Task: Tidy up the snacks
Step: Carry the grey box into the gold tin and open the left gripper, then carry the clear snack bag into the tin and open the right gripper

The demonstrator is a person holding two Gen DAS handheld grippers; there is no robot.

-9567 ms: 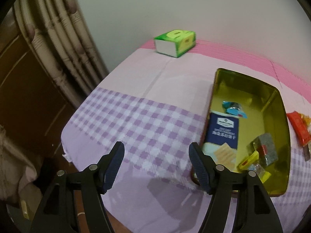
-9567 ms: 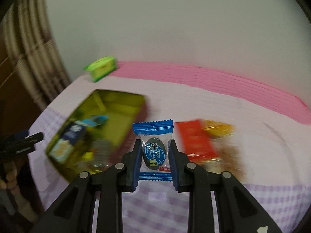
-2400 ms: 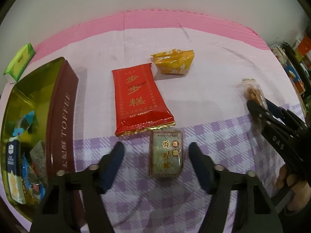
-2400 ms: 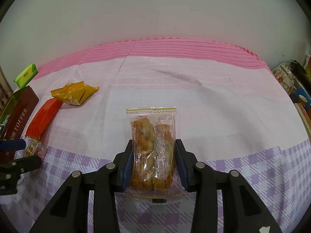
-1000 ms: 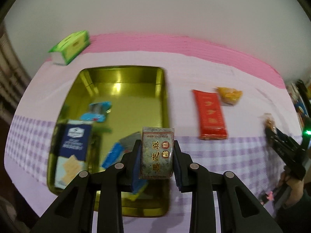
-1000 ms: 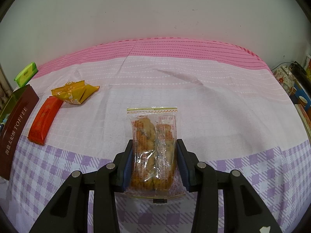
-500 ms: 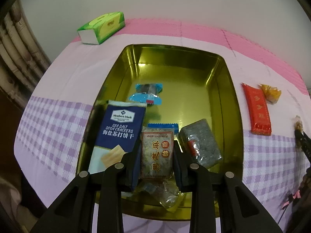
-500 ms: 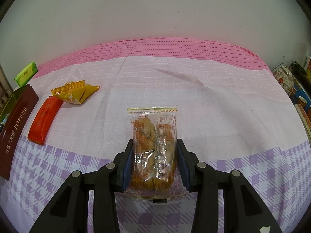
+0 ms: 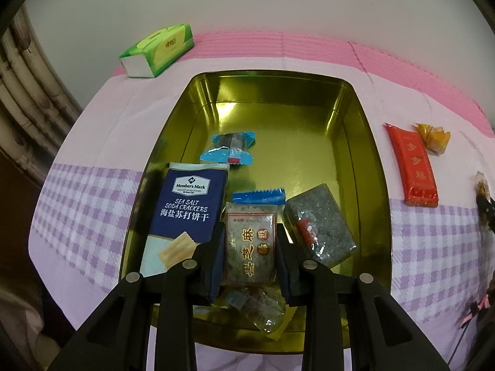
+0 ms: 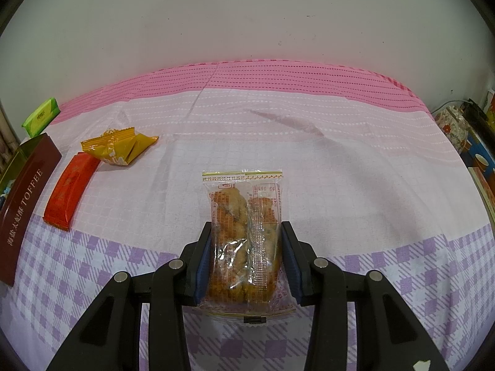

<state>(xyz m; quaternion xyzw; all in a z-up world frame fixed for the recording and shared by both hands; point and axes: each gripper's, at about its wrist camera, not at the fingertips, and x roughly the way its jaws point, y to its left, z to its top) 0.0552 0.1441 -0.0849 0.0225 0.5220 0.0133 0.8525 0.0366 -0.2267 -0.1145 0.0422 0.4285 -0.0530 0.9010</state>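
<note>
In the left wrist view my left gripper (image 9: pixel 250 236) is shut on a brown sesame-candy packet (image 9: pixel 250 256) and holds it low over the near end of the gold tin (image 9: pixel 376 167). Inside the tin lie a navy soda-cracker pack (image 9: pixel 188 207), a grey packet (image 9: pixel 318 228), a blue candy (image 9: pixel 230 150) and a blue wrapper (image 9: pixel 258 196). The right wrist view shows my right gripper (image 10: pixel 246 230) shut on a clear packet of fried twists (image 10: pixel 244 204) just above the cloth. A red packet (image 10: pixel 71 188) and a yellow packet (image 10: pixel 119 147) lie on the cloth to the left.
A green tissue pack (image 9: pixel 157 51) sits behind the tin near the wall. The tin's brown side marked TOFFEE (image 10: pixel 24 204) is at the far left of the right wrist view. Curtains hang at the left; clutter stands off the cloth's right edge (image 10: pixel 454 123).
My left gripper has carried the sesame-candy packet over the tin and lowered it toward the near end. The right gripper and its packet have not moved.
</note>
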